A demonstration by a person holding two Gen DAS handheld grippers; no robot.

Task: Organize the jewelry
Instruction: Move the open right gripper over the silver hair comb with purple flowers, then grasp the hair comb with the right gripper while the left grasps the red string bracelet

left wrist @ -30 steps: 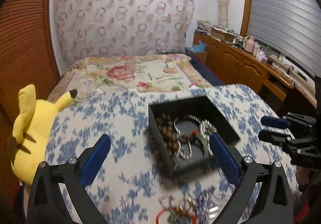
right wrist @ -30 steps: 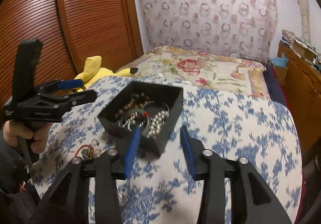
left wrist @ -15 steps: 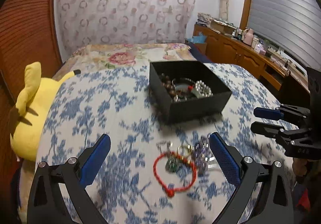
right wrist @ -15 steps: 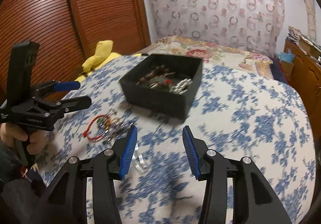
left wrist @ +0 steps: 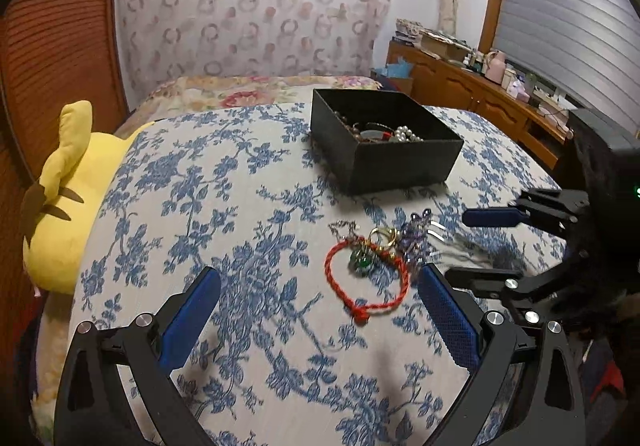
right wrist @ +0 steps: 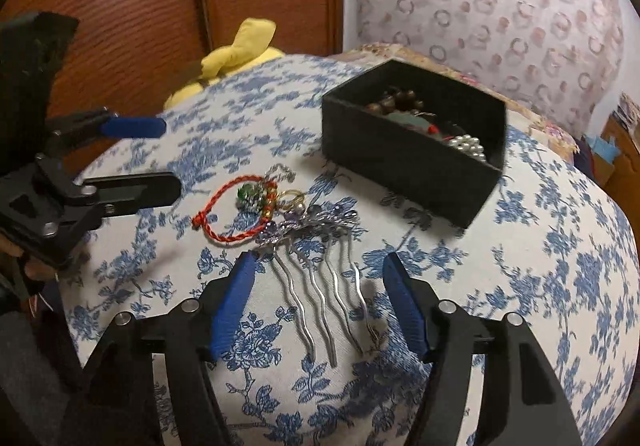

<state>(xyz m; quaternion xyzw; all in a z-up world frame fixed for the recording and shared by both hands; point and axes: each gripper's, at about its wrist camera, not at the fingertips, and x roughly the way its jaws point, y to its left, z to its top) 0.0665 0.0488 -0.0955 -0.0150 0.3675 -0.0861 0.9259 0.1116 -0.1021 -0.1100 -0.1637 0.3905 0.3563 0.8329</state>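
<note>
Right gripper (right wrist: pixel 316 280) is nearest: fingers just widened, straddling the comb (right wrist: pixel 320 266), not gripping. Its prongs run back toward the camera, box (right wrist: pixel 408 162) far right. Left gripper (left wrist: pixel 318 302) open, empty, bracelet (left wrist: pixel 366 278) ahead.

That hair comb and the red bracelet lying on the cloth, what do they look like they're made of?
The hair comb looks like silvery polished metal: its thin wavy prongs glint, and its top carries purple beads, glass or plastic, hard to tell. The red bracelet looks like twisted cord, matte, with a visible braid and a knot at one end.
</note>
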